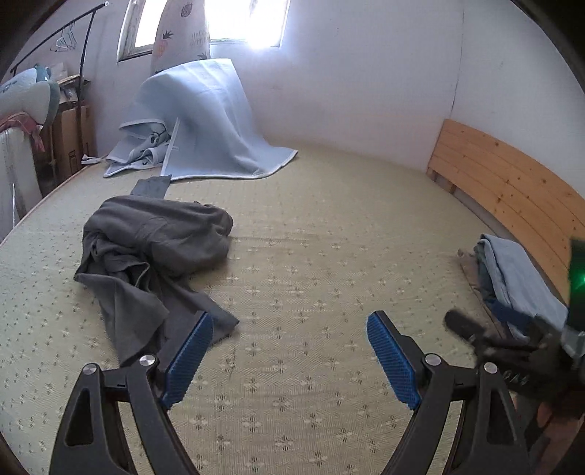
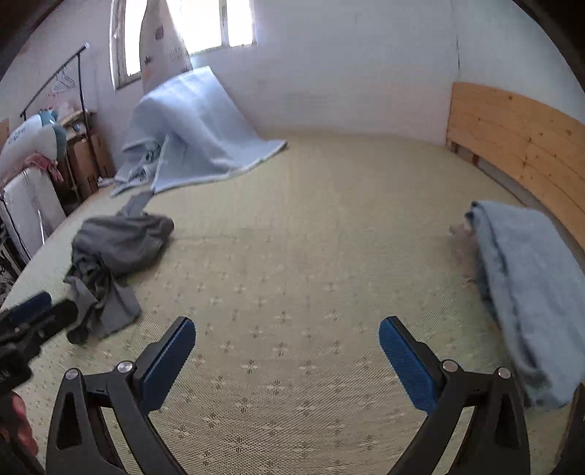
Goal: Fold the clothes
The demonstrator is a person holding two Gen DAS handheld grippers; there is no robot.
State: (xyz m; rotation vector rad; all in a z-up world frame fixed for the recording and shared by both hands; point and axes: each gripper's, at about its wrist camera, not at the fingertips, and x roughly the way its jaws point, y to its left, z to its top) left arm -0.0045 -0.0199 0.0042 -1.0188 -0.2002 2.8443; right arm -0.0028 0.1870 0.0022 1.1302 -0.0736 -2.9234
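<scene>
on the bed's left side, a crumpled dark grey garment (image 1: pixel 146 252) lies in a heap on the woven straw mat (image 1: pixel 310 263), one loose flap trailing toward the viewer. it looks unfolded, so the folding is judged not yet begun for this piece.

the left claw (image 1: pixel 289 350) hangs over the mat with its blue-padded fingers spread wide and nothing between them; its left finger sits just beside the garment's trailing flap, apparently not touching it. the right claw (image 2: pixel 287 360) is likewise released and empty, over bare mat, well apart from the garment.

on the bed's right side, near the wooden headboard (image 1: pixel 512 190), rests a folded pale blue cloth (image 2: pixel 523 285) on what seems to be a small stack. at the far end a light blue blanket (image 1: pixel 204 120) is draped over something tall, below a bright window (image 1: pixel 245 22). a clothes rail with hangers (image 1: pixel 65 40) stands at far left.

risks from here: pinching only the loose flap would likely lift one layer and leave the heap tangled; the pads may also catch the mat's weave if they press too low. the right claw has furthest to travel, and a hasty swing could brush the folded stack and undo it.
</scene>
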